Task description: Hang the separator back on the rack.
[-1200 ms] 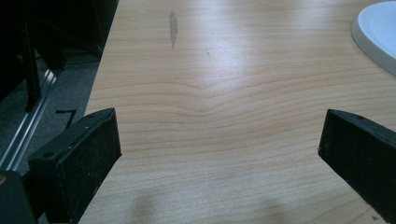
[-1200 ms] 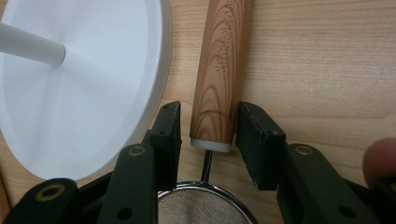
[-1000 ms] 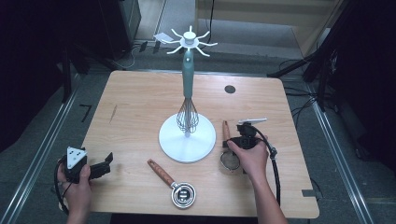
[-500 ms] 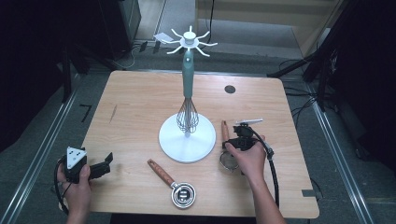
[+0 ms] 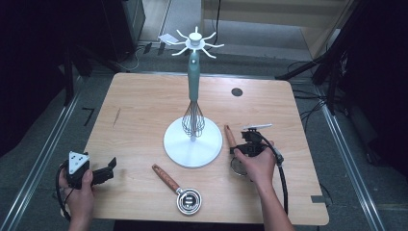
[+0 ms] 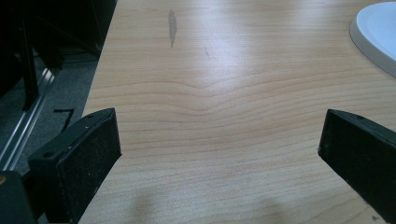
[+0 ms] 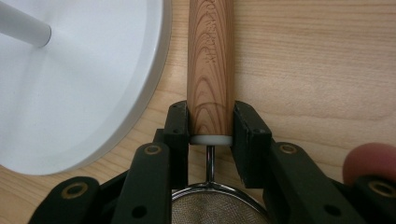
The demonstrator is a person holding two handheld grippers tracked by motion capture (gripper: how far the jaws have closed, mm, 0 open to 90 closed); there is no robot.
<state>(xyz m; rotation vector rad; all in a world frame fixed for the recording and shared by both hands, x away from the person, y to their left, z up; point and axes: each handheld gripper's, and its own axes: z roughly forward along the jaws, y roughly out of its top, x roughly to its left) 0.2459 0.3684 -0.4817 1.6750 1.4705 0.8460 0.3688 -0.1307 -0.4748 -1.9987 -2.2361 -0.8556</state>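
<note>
The table (image 5: 144, 115) is pale wood grain, with grey floor and dark gear around it. At its near left edge the left gripper (image 6: 219, 140) rests, jaws wide apart over bare wood. The right gripper (image 7: 211, 135) clamps the strainer (image 7: 211, 70) by its round wooden handle, mesh bowl below, beside the smooth white stand (image 5: 192, 144).

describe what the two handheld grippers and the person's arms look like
Both are black handheld tools. The left gripper carries a grey three-cornered plate with dark dots on top; its claw has flat, blocky black pads. The right gripper has black linkage bars with brass-coloured rivets and trails a black cable. Both forearms are bare, without sleeves.
</note>
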